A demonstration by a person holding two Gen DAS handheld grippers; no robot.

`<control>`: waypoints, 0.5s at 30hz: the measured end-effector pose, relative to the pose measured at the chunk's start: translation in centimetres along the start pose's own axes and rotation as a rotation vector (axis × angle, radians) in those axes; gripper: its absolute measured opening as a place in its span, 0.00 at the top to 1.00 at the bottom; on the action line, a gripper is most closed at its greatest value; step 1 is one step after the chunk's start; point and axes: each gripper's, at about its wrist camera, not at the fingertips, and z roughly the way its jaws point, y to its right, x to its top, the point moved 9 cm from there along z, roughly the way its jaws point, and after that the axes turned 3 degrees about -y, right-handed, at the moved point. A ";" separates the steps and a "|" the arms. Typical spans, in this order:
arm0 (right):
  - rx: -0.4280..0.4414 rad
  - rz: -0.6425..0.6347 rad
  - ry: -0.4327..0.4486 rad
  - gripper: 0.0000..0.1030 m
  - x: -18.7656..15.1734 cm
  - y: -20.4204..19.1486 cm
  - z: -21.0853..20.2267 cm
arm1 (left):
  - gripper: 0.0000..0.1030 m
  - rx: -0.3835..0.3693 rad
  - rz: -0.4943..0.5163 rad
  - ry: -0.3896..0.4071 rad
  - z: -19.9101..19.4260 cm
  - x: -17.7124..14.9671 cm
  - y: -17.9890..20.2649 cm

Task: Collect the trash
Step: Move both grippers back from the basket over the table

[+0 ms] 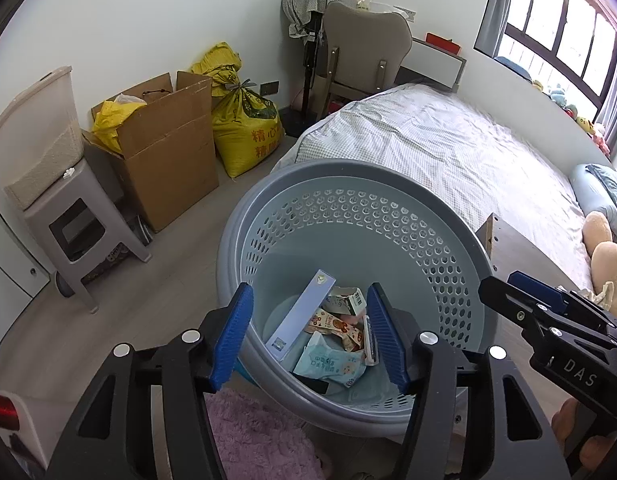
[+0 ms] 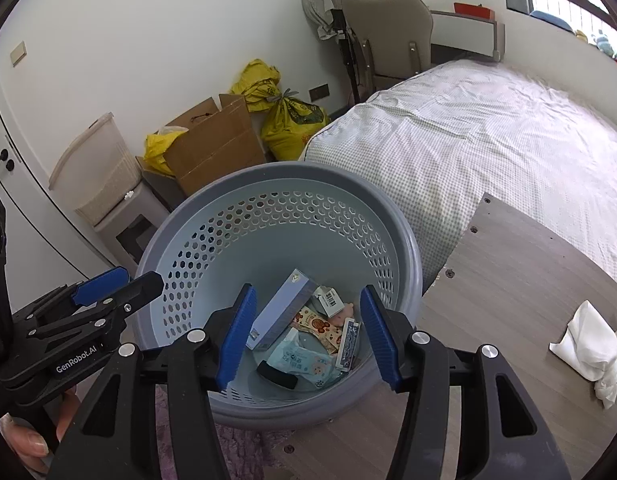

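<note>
Grippers left (image 1: 308, 334), right (image 2: 308, 334) hover over basket (image 2: 212, 200), jaws apart, empty.

Basket (image 2: 196, 248): grey rim, pale blue perforated wall. Long box (image 2: 278, 312): lavender. Wipes pack (image 2: 298, 360): light blue. Bedsheet (image 2: 448, 140): white-grey check. Sacks (image 1: 244, 128): yellow. Gripper pads (image 2: 236, 336): blue, ribbed.

White walls (image 1: 148, 20), checked bed (image 1: 448, 148), bright window (image 1: 560, 28)

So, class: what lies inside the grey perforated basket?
Inside the basket: a long pale-blue box, a wipes packet, a cartoon snack wrapper, a small barcoded carton and a black object. Anything beneath this pile is hidden.
</note>
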 end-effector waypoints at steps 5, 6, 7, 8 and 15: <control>-0.005 -0.001 0.017 0.47 -0.4 0.0 -1.2 | 0.43 -0.002 0.004 0.016 -1.1 -0.4 0.3; -0.006 -0.001 0.020 0.47 -0.5 0.0 -1.4 | 0.42 -0.003 0.004 0.019 -1.3 -0.5 0.3; -0.007 0.000 0.023 0.47 -0.6 0.1 -1.6 | 0.42 -0.003 0.005 0.022 -1.5 -0.6 0.4; -0.008 0.000 0.026 0.46 -0.8 0.1 -1.9 | 0.42 -0.004 0.007 0.024 -1.7 -0.8 0.5; -0.020 0.011 0.040 0.45 -2.0 0.6 -3.3 | 0.40 -0.014 0.023 0.032 -3.0 -1.8 1.5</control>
